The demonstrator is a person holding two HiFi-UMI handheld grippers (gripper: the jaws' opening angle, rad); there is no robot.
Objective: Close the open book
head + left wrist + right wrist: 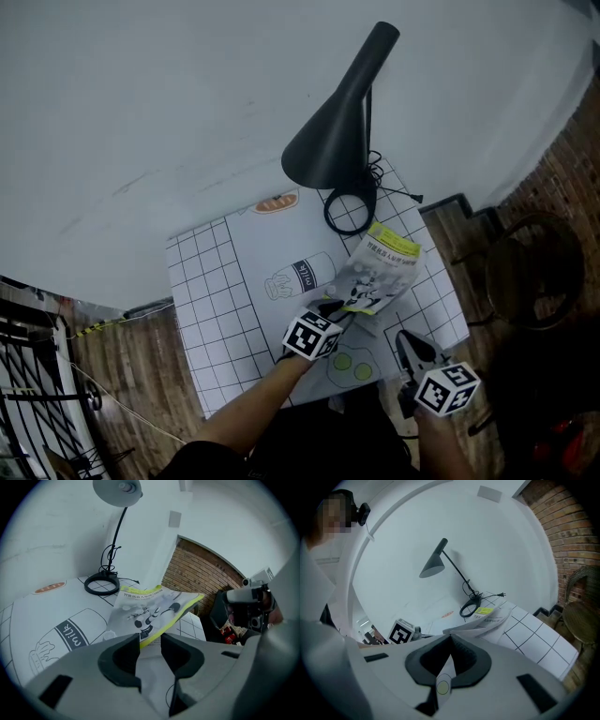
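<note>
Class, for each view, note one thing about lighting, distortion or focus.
Head view: soft, even light, no hard shadow under the lamp. Left gripper view: fisheye, dark round border; book sharp, foreground slightly soft. Right gripper view: same round border; straight edges on the wall curve.

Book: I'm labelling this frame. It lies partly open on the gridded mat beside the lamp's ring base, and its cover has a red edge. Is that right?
Not quite. The cover of the book has a yellow edge, not a red one; the left gripper view shows it. Otherwise yes: it lies partly open on the gridded mat beside the lamp's ring base.
</note>
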